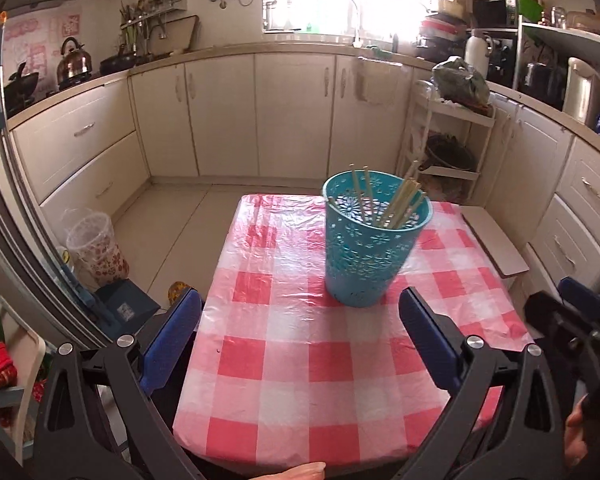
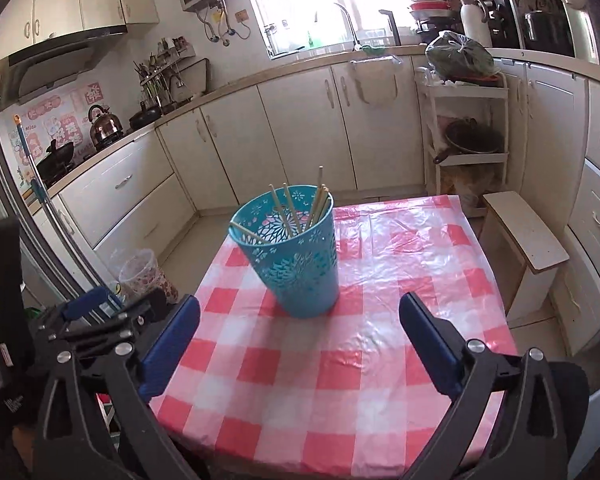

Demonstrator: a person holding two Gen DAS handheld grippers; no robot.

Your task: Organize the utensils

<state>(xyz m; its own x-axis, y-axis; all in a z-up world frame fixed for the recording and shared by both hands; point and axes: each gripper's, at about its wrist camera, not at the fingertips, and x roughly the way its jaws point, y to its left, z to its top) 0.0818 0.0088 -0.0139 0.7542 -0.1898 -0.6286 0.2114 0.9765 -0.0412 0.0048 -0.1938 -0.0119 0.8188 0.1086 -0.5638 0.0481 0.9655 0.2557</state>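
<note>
Several pale chopsticks (image 1: 396, 204) stood leaning inside the teal perforated holder (image 1: 366, 256) in the left wrist view, the holder upright on the far right part of the table (image 1: 284, 364) with its red and white checked cloth. The left claw (image 1: 300, 316) hung over the near half of that table with its blue pads spread wide and nothing between them, the holder ahead of it and apart from it. At the right edge of this view part of the other claw showed, too cut off to read from here. In the right wrist view the same holder (image 2: 296, 260) sat ahead and a little to the left, its chopsticks (image 2: 300, 212) fanned against the rim, one lying low across the left side. The right claw (image 2: 299, 314) was fully spread and empty, short of the holder and not touching it. No loose utensil could be seen anywhere on the cloth in either view, so the sorting looked finished or very nearly so; at most the sticks might want straightening, and both claws seemed free to draw away.
</note>
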